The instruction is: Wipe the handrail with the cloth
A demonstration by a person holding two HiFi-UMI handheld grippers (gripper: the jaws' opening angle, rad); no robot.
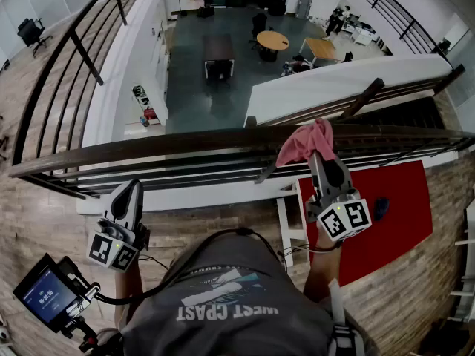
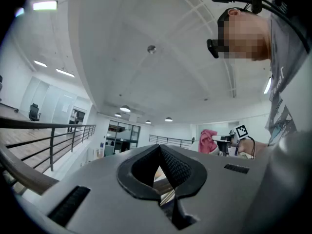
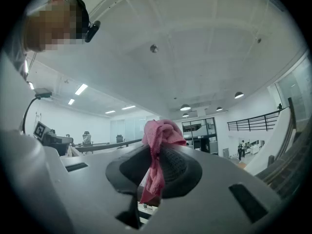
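Our right gripper (image 1: 318,154) is clamped on the pink cloth (image 1: 303,142), which sits at the dark wooden handrail's (image 1: 185,141) top edge. Our left gripper (image 1: 132,191) hangs below the rail, jaws together and empty. A red mat (image 1: 393,206) lies on the floor at right.

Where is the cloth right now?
In the head view, right of centre: the cloth is clamped in the right gripper, at the handrail.

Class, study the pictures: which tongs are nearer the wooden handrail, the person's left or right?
Right. The right tongs, gripping the pink cloth, reach up to the handrail; the left tongs sit lower in the head view, short of it, empty.
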